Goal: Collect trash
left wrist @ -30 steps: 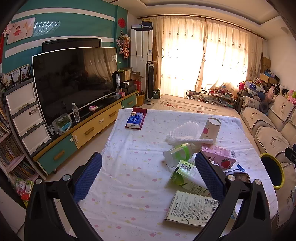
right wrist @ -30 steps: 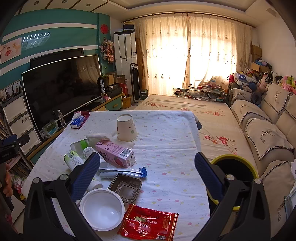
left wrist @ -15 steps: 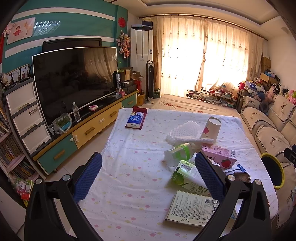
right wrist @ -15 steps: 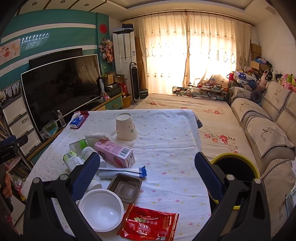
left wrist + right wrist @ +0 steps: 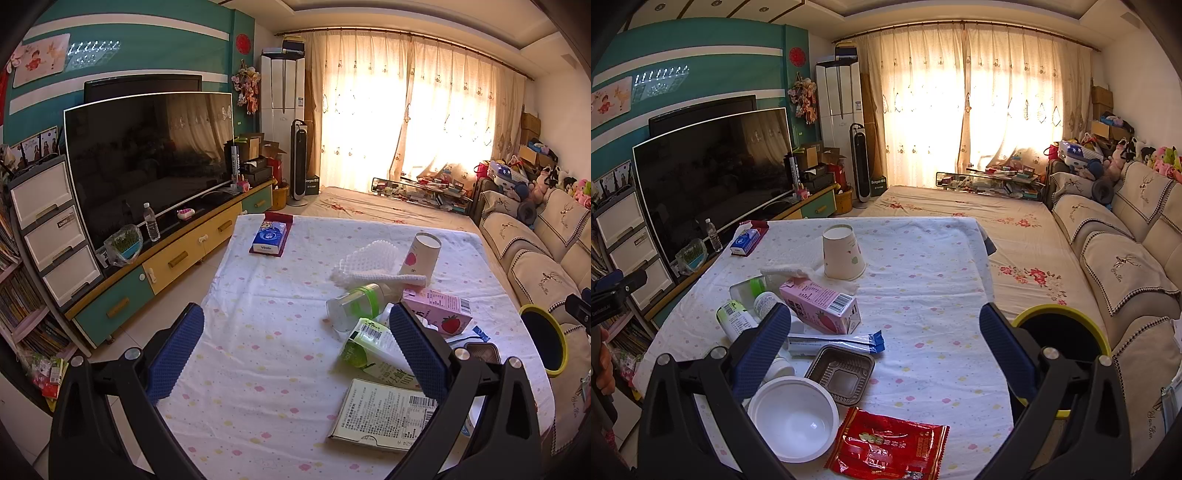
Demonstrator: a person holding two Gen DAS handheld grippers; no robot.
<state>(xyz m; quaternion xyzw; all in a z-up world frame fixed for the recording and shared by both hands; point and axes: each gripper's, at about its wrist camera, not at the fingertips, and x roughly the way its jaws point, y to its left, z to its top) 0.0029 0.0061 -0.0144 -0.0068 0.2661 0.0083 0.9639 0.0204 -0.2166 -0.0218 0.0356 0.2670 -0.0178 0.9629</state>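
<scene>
Hovering above the table's near edge, jaws spread wide, empty: left gripper (image 5: 295,354), right gripper (image 5: 882,350). Lying just ahead of the right gripper, nearer it: round white plastic bowl (image 5: 792,419), ribbed dark plastic tray (image 5: 842,373), crinkly red foil packet (image 5: 886,448), long axis crosswise. Standing off the table's right edge: black yellow-rimmed bin (image 5: 1060,334).

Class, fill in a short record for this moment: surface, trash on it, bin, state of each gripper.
surface: table under a dotted cloth
trash: pink carton, upturned paper cup, white bowl, red wrapper, dark tray
bin: yellow-rimmed bin, beside the table
left gripper: open, empty
right gripper: open, empty
</scene>
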